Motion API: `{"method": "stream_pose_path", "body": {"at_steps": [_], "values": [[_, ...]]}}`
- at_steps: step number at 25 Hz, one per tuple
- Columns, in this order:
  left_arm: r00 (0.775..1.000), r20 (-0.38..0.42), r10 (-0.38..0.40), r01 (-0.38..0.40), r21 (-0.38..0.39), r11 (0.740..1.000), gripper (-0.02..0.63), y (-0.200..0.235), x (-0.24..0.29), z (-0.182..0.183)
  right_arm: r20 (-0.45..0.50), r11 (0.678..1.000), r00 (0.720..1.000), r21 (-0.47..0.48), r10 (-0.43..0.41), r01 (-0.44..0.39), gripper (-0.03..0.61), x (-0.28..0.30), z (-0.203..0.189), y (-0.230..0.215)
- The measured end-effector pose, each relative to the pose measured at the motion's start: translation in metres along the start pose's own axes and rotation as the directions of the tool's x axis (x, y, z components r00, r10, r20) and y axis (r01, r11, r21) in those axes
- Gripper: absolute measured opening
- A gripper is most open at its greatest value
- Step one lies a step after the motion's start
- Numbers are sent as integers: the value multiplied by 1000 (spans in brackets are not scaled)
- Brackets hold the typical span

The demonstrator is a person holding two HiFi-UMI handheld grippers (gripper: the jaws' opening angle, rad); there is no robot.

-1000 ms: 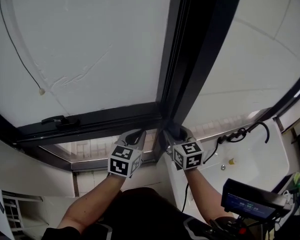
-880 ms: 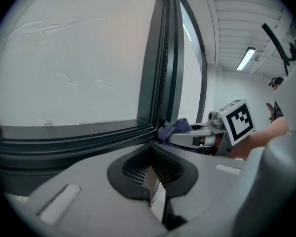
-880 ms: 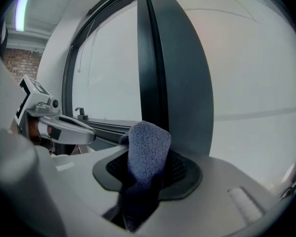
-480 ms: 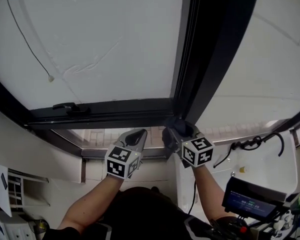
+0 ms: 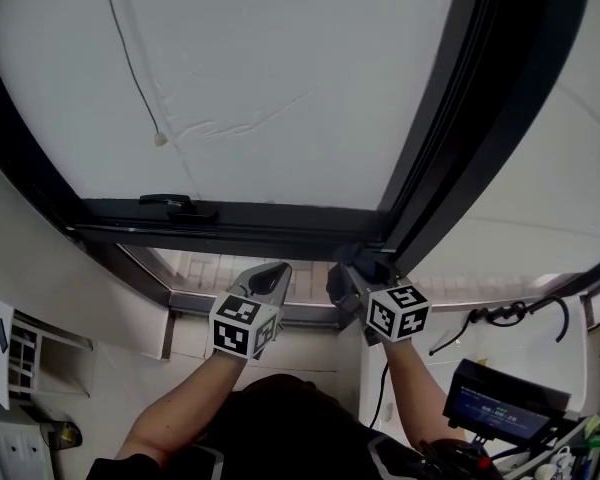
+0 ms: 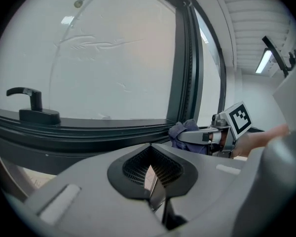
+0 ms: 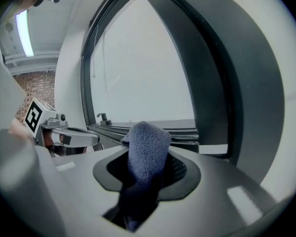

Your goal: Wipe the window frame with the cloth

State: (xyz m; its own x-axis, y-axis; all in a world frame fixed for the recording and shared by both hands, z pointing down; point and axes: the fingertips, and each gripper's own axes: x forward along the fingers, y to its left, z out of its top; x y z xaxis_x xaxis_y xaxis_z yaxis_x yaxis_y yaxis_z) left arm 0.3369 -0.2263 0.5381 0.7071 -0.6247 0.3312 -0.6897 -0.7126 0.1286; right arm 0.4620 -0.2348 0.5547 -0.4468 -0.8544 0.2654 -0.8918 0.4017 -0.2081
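Your R gripper [image 5: 352, 268] pinched the cloth [image 7: 147, 147], L gripper [image 5: 272, 271] closed empty; dragging hard on window frame [image 5: 260, 230] could've yanked it free.

A large milky-white window pane [image 5: 280, 68] is filling most of the head view, glowing evenly and showing faint creases. A dark window frame [image 5: 240, 230] is running round it, with a thick dark upright [image 5: 480, 138] standing along its right edge. A black handle [image 5: 177, 204] is lying on the bottom rail, toward its left end. A thin cord [image 5: 130, 58] is hanging across the pane, ending in a small bead [image 5: 160, 140]. A plain white wall [image 5: 550, 218] is stretching away to the right of the upright. Below the rail, brick-patterned tiling [image 5: 195, 266] is showing. In the right gripper view a tube lamp [image 7: 22, 27] is shining at the upper left, above a brick wall [image 7: 32, 90].
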Motion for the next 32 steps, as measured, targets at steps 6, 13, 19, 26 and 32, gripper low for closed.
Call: {"method": "stream_pose_path", "body": {"at_steps": [6, 13, 19, 26, 32], "values": [[1000, 18, 24, -23, -19, 1000, -6, 29, -28, 0, -18, 1000, 1000, -1, 23, -23, 133, 27, -1, 36], [997, 10, 83, -82, -60, 995, -6, 66, -55, -11, -28, 999, 998, 16, 48, -48, 133, 53, -1, 71], [993, 14, 116, -114, -85, 990, -6, 92, -78, -19, -45, 998, 997, 4, 68, -68, 133, 74, -1, 96], [985, 29, 168, -164, -112, 980, -6, 121, -106, -22, -61, 994, 992, 2, 110, -110, 133, 96, -2, 126], [975, 40, 217, -211, -129, 969, -6, 147, -131, -26, -71, 990, 987, -2, 142, -143, 133, 116, -2, 152]]}}
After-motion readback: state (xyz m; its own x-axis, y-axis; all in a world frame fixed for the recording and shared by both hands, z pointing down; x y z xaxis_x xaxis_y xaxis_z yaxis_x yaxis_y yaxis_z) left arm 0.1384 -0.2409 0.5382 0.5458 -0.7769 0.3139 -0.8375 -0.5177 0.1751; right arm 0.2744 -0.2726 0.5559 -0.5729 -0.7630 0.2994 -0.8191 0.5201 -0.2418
